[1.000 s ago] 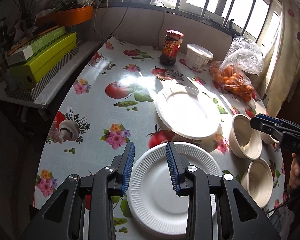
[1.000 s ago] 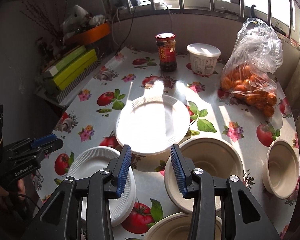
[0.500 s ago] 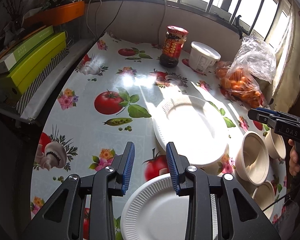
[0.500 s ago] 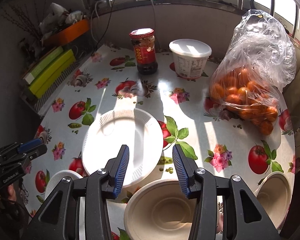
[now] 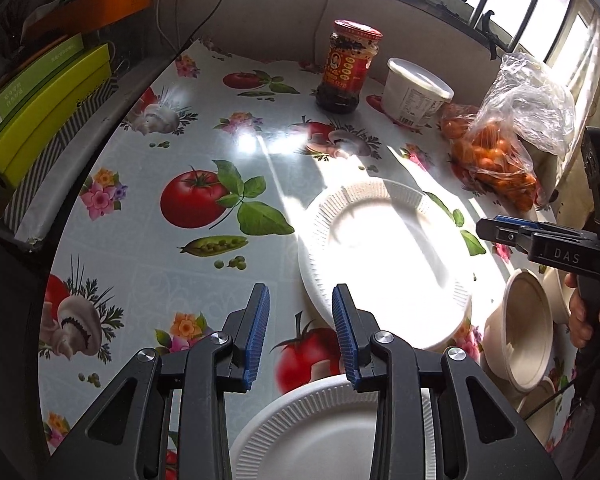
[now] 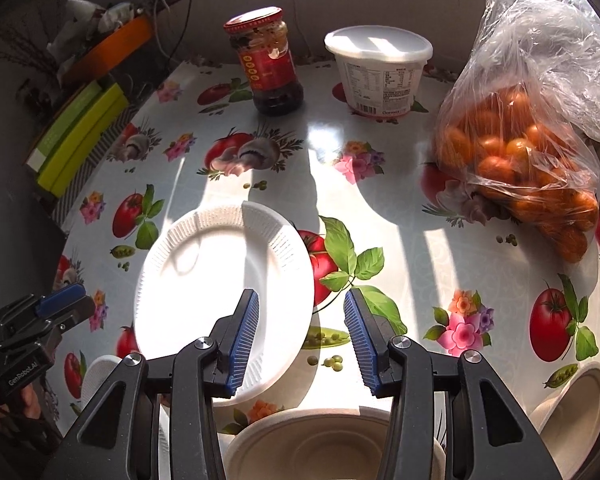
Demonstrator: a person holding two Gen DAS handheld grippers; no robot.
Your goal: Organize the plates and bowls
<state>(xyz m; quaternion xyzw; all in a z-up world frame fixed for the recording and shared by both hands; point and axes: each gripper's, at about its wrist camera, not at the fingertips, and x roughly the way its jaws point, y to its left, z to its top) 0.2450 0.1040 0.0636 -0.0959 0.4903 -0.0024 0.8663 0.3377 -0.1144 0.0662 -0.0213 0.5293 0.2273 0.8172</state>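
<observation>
White paper plates and beige bowls lie on a table (image 5: pixel 140 208) covered with an oilcloth printed with tomatoes, mushrooms and flowers. Taking the large plate (image 6: pixel 220 280) as landmark: it lies flat near the table's middle, partly in sunlight. A smaller ribbed plate (image 5: pixel 320 432) lies just beside its near-left rim, partly beneath the left gripper (image 5: pixel 300 336), whose blue-padded jaws stand apart over bare oilcloth with nothing between them. The right gripper (image 6: pixel 300 340) hangs over the large plate's near-right rim; its jaws are likewise apart and empty, the left pad above the plate, the right pad above the cloth. A beige bowl (image 6: pixel 324 444) sits just near of the plate, below the right gripper, and a second bowl (image 6: pixel 572 400) lies well to the right of it at the table's edge; in the left wrist view a further bowl shows beyond these, partly hidden. Beyond the plate, against the wall, stand a red-lidded sauce jar (image 6: pixel 268 64) and a white lidded tub (image 6: pixel 380 72). To the plate's far right lies a clear bag of small orange fruit (image 6: pixel 520 160). Green boxes (image 5: pixel 40 120) are stacked on a ledge off the table's left side.
</observation>
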